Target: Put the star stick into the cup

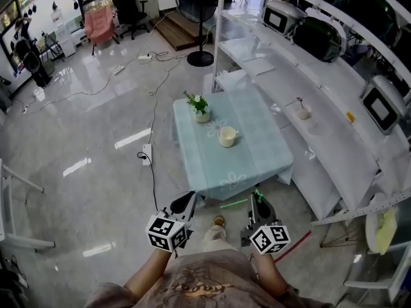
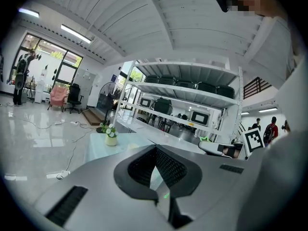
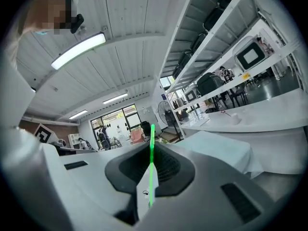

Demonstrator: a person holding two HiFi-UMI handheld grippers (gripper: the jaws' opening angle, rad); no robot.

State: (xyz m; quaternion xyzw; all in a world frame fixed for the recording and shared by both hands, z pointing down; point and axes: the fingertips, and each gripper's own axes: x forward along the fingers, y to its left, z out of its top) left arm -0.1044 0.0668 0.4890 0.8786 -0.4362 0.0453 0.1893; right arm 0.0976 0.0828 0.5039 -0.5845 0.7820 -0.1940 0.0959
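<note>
Green, thin star stick (image 3: 152,134) was clamped in right gripper (image 3: 151,153), well short of the cream ceramic cup (image 1: 227,136), likely readied for carrying; left gripper (image 2: 155,150) was closed, empty.

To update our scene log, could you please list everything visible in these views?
small table under pale blue checked cloth: one, pale blue, middle of the floor ahead.
cream ceramic cup: one, cream, on the table, near its middle.
white pot with green leafy plant: one, white and green, table's far left corner.
thin green star stick: one, bright green, clamped in the right gripper.
black pedestal fan: one, black, beyond the table.
white metal shelving rack: one, white, along the right side.
pink chair: one, pink, far left.
left gripper: one, grey, jaws together, empty.
right gripper: one, grey, shut on the stick.
</note>
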